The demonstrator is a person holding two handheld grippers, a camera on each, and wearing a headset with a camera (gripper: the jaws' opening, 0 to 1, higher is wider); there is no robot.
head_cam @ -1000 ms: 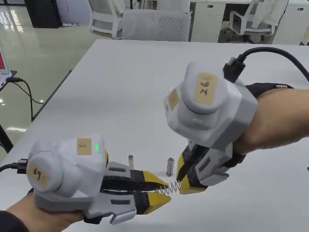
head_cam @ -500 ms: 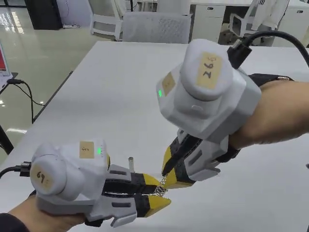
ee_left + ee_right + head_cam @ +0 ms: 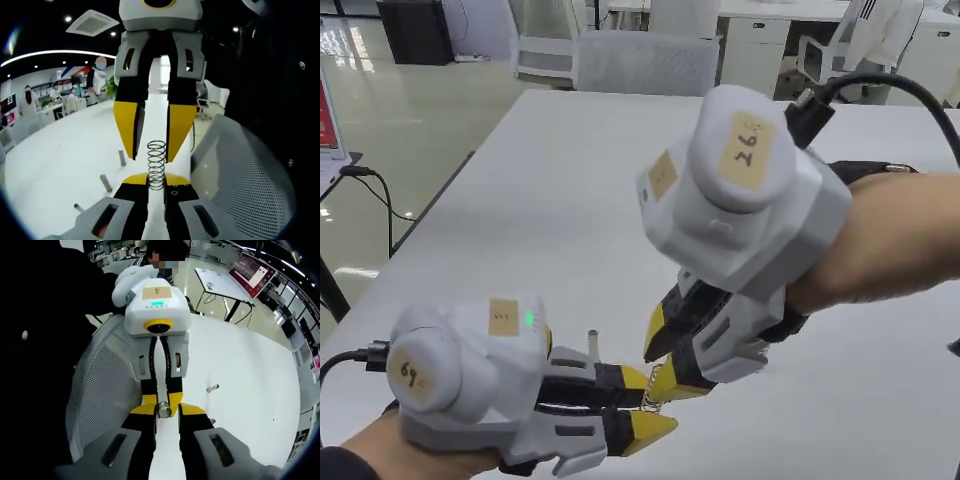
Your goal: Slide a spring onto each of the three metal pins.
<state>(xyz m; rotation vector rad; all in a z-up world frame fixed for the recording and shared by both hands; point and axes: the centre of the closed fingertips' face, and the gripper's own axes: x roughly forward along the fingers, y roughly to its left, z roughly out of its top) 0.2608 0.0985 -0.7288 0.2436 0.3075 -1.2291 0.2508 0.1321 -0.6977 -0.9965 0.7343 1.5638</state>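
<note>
L gripper (image 3: 655, 401) low by near table edge, held level, jaws pinching spring (image 3: 156, 165) at its near end, R gripper (image 3: 152, 151) angled down from above, jaws spread astride spring's far end, three pins (image 3: 121, 157) on white table (image 3: 570, 200) beyond.

Bright, even overhead light; ceiling lamps (image 3: 68, 19) glare, the floor (image 3: 380, 110) shines, fisheye edges bend strongly.

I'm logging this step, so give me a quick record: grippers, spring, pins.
left gripper: jaws shut on one end of the spring
right gripper: jaws open, flanking the spring's free end
spring: held clear of the table, on no pin
pins: three on the table in the left gripper view, looking bare
</note>
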